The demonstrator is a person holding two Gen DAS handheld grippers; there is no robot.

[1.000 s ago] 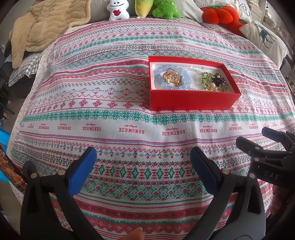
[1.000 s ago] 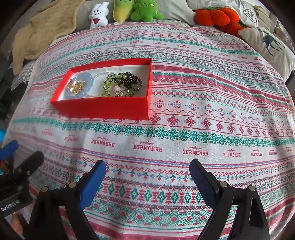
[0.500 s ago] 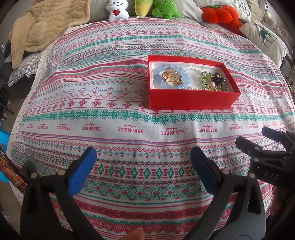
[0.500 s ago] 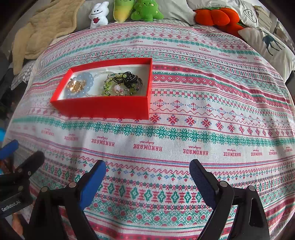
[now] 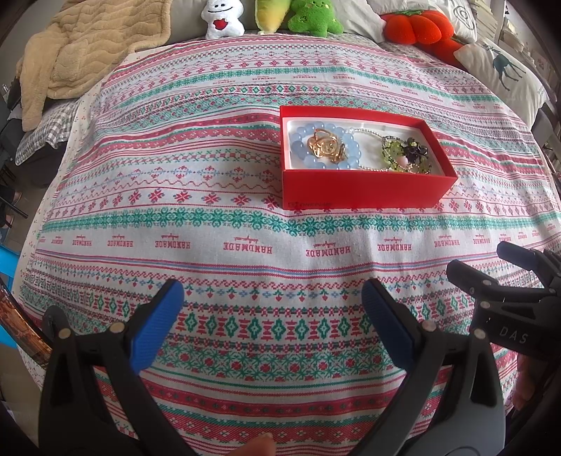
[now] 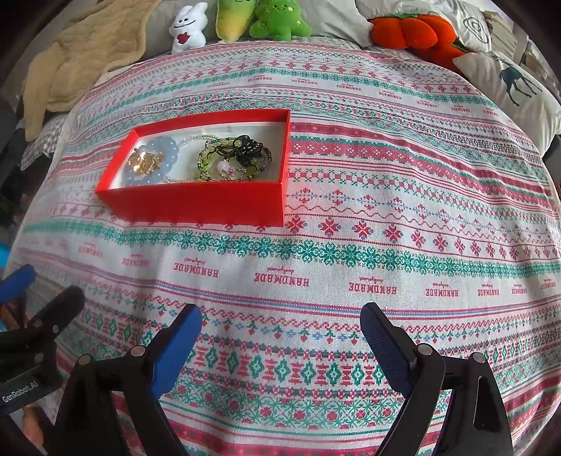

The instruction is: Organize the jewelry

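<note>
A red box (image 5: 364, 191) with a white lining sits on the patterned cloth, ahead and right in the left wrist view, ahead and left in the right wrist view (image 6: 196, 201). In it lie a pale blue bead bracelet (image 5: 350, 149), gold rings (image 5: 324, 147), a thin bead chain (image 5: 368, 133) and a green and black beaded piece (image 5: 408, 152); the same pieces show in the right wrist view (image 6: 231, 154). My left gripper (image 5: 271, 305) is open and empty, well short of the box. My right gripper (image 6: 280, 329) is open and empty too.
The striped cloth (image 5: 175, 175) covers a bed. Plush toys (image 5: 298, 17) and a red pumpkin cushion (image 5: 413, 26) line the far edge. A beige blanket (image 5: 77, 45) lies far left, a deer pillow (image 5: 505, 70) far right.
The box has shifted very slightly in both views as the grippers drifted. Both grippers stay open.
</note>
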